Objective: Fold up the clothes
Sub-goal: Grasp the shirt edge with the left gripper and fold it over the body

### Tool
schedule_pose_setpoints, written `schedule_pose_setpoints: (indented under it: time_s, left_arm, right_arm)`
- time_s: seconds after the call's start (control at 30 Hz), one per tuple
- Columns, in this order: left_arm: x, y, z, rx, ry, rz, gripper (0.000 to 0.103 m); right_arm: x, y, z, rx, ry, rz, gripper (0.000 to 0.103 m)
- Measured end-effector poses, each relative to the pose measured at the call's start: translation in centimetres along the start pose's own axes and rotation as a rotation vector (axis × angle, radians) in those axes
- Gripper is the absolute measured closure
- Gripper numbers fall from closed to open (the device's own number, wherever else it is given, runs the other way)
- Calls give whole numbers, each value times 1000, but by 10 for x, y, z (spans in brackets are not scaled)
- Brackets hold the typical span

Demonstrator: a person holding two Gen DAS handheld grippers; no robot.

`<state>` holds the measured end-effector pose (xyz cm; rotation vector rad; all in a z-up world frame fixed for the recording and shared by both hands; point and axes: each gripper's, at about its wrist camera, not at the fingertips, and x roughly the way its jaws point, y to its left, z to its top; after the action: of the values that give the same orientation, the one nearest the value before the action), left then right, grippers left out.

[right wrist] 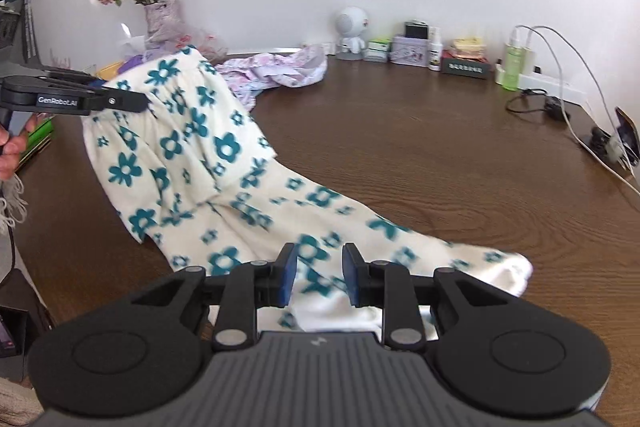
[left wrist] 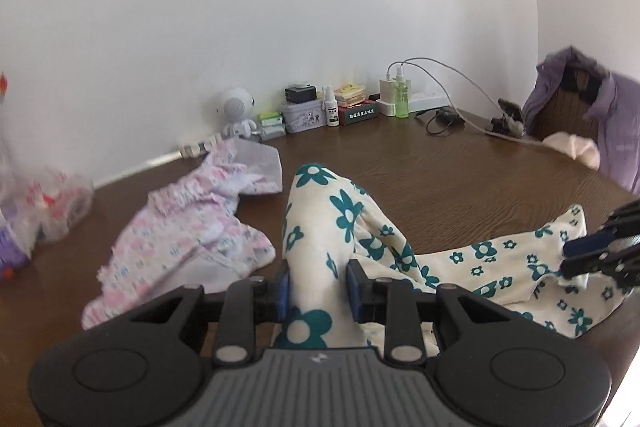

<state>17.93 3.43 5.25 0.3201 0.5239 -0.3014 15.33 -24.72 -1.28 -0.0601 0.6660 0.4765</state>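
Observation:
Cream trousers with teal flowers [left wrist: 344, 223] lie across the brown table [left wrist: 460, 171]. My left gripper [left wrist: 318, 285] is shut on the waist end and lifts it off the table; it shows in the right wrist view [right wrist: 120, 101] at the left, holding the raised waist. My right gripper [right wrist: 318, 277] is closed on a trouser leg [right wrist: 320, 267] near its cuff; it also shows in the left wrist view [left wrist: 576, 259] at the right edge. A pink and lilac flowered garment [left wrist: 192, 227] lies crumpled to the left.
Along the far wall stand a white round robot toy [left wrist: 236, 115], small boxes and a tin [left wrist: 304, 117], a green bottle [left wrist: 401, 95], a power strip with cables [left wrist: 432, 99]. A purple jacket hangs on a chair [left wrist: 600, 123]. A vase of flowers [right wrist: 160, 19] stands far left.

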Motion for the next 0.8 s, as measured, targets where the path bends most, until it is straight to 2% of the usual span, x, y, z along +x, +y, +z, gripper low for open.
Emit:
schedule_pose_setpoints:
  time_s: [0.17, 0.27, 0.3, 0.47, 0.7, 0.8]
  left_arm:
    - [-1, -73, 4, 377, -71, 112, 76]
    - [-5, -125, -5, 547, -127, 128, 74]
    - [-5, -138, -10, 574, -138, 102, 74]
    - [6, -190, -33, 643, -117, -31, 74]
    - [24, -206, -48, 626, -95, -22, 72]
    - [25, -208, -54, 647, -110, 3, 71]
  right_arm:
    - [7, -12, -12, 49, 20, 21, 78]
    - [8, -12, -15, 53, 16, 27, 78]
    - [7, -12, -16, 60, 13, 32, 78]
    - [4, -18, -21, 100, -3, 63, 78]
    - [3, -28, -24, 141, -17, 97, 78]
    - [4, -28, -24, 137, -16, 96, 78]
